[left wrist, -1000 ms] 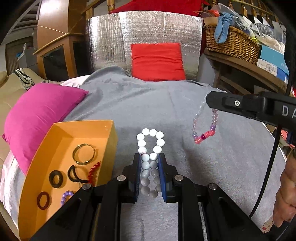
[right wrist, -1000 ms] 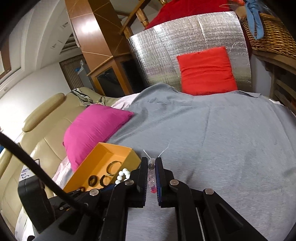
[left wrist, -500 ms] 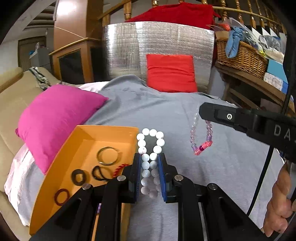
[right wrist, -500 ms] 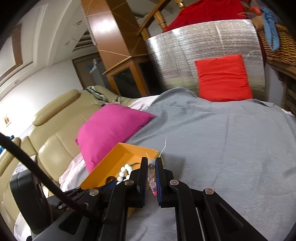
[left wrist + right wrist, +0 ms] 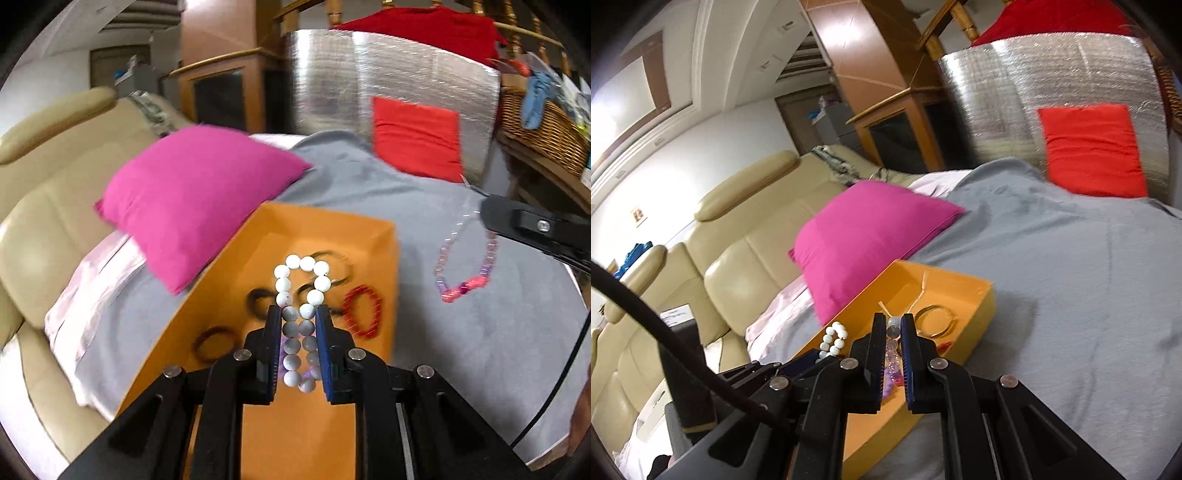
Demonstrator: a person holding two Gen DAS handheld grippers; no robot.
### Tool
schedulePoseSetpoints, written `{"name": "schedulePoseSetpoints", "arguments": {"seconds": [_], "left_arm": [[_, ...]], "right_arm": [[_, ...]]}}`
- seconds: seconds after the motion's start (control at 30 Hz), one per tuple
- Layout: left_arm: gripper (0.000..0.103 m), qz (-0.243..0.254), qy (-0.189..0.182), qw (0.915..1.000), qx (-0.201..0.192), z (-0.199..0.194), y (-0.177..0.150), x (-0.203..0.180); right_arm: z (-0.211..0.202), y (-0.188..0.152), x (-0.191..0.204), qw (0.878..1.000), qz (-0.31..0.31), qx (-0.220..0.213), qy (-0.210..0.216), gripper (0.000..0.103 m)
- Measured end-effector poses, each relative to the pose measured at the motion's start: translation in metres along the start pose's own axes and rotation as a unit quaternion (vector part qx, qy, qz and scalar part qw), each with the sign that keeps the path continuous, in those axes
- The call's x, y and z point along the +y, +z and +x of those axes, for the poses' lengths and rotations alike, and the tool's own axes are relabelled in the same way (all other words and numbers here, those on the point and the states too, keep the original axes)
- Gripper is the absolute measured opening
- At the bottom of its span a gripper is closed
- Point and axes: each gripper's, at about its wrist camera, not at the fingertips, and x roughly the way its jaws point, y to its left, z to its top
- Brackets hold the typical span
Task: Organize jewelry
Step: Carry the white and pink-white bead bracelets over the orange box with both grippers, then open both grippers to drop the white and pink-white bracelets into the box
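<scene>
Left tool (image 5: 299, 317) pinches white bead bracelet (image 5: 301, 280) above orange tray (image 5: 369, 236). Red bracelet (image 5: 364, 312) lies inside. Right tool (image 5: 491, 214) dangles pink bead strand (image 5: 465, 286).

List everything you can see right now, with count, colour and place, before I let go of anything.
tray: one, orange, on the grey cover.
white bead bracelet: one, white, clamped in the left gripper, over the tray.
pink bead bracelet: one, clear, pink and purple, hanging from the right gripper beside the tray.
red bead bracelet: one, red, in the tray.
gold bangle: one, gold, in the tray.
dark rings: about three, black or dark red, in the tray; blurred.
pink cushion: one, magenta, beside the tray.
red cushion: one, red, against the silver panel.
grey cover: one, grey.
sofa: one, beige, at the left.
wicker basket: one, brown, far right.
left gripper: black, shut.
right gripper: black, shut.
</scene>
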Motion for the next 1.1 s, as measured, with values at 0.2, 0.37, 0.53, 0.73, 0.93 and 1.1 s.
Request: {"name": "schedulePoseSetpoints", "arguments": {"seconds": [0.2, 0.37, 0.53, 0.73, 0.93, 1.1], "left_arm": [[0.019, -0.027, 0.028, 0.9989, 0.028, 0.009, -0.017, 0.033], [0.018, -0.031, 0.031, 0.9981, 0.044, 0.015, -0.027, 0.04], [0.018, -0.045, 0.038, 0.9966, 0.059, 0.023, -0.033, 0.048], [0.018, -0.056, 0.059, 0.9938, 0.076, 0.033, -0.039, 0.059], [0.018, -0.062, 0.093, 0.9918, 0.062, 0.032, -0.035, 0.064], [0.043, -0.057, 0.115, 0.9911, 0.035, 0.022, -0.03, 0.061]], "right_arm": [[0.02, -0.017, 0.021, 0.999, -0.014, 0.036, 0.023, 0.009], [0.037, -0.033, 0.035, 0.997, -0.029, 0.065, 0.033, 0.009], [0.057, -0.053, 0.041, 0.992, -0.028, 0.111, 0.047, 0.009], [0.077, -0.076, 0.047, 0.985, -0.036, 0.159, 0.053, 0.009], [0.088, -0.088, 0.043, 0.979, -0.031, 0.196, 0.05, 0.011], [0.078, -0.079, 0.031, 0.982, -0.02, 0.184, 0.033, 0.029]]}}
